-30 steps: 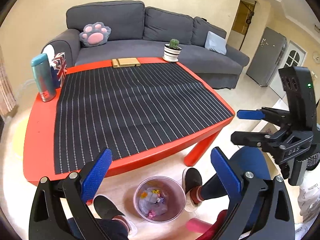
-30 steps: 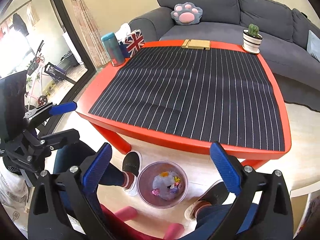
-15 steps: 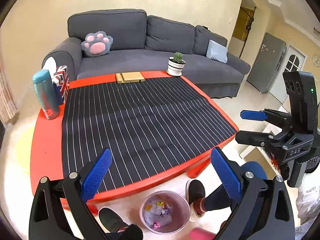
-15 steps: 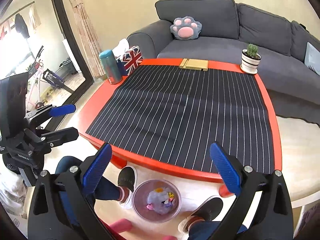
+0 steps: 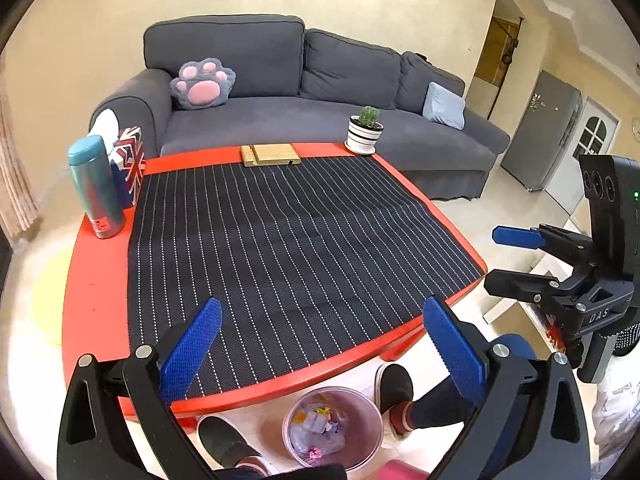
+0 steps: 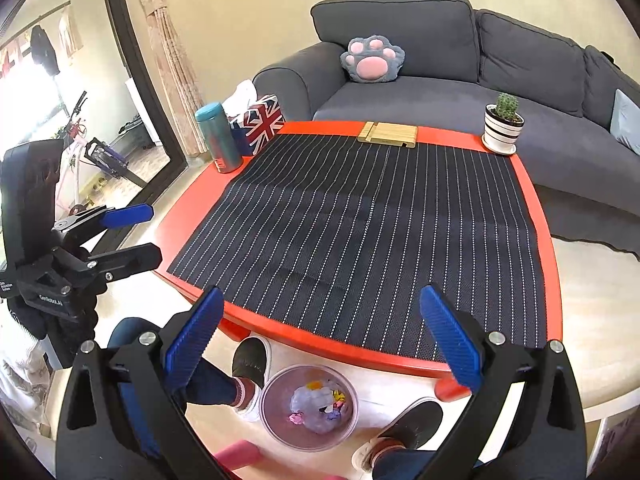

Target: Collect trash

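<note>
A clear plastic bin (image 5: 332, 428) holding crumpled wrappers and colourful scraps stands on the floor under the near edge of the red table (image 5: 96, 288), between the person's slippered feet. The bin (image 6: 308, 404) also shows low in the right wrist view. My left gripper (image 5: 322, 344) hangs open and holds nothing, above the table's front edge. My right gripper (image 6: 322, 334) is likewise open with nothing between its blue pads. Each gripper appears in the other's view: the right gripper (image 5: 508, 260) off the table's right corner, the left gripper (image 6: 140, 236) off its left side.
A black pinstriped mat (image 5: 280, 248) covers the table. At its far edge stand a teal bottle (image 5: 96, 188), a Union Jack tissue box (image 5: 130, 164), a wooden stand (image 5: 270, 155) and a potted cactus (image 5: 364, 130). A grey sofa (image 5: 320, 80) lies behind.
Both grippers have risen and tipped up towards the table. The bin has slid lower in both views and the mat now fills more of them. Both stay open.
</note>
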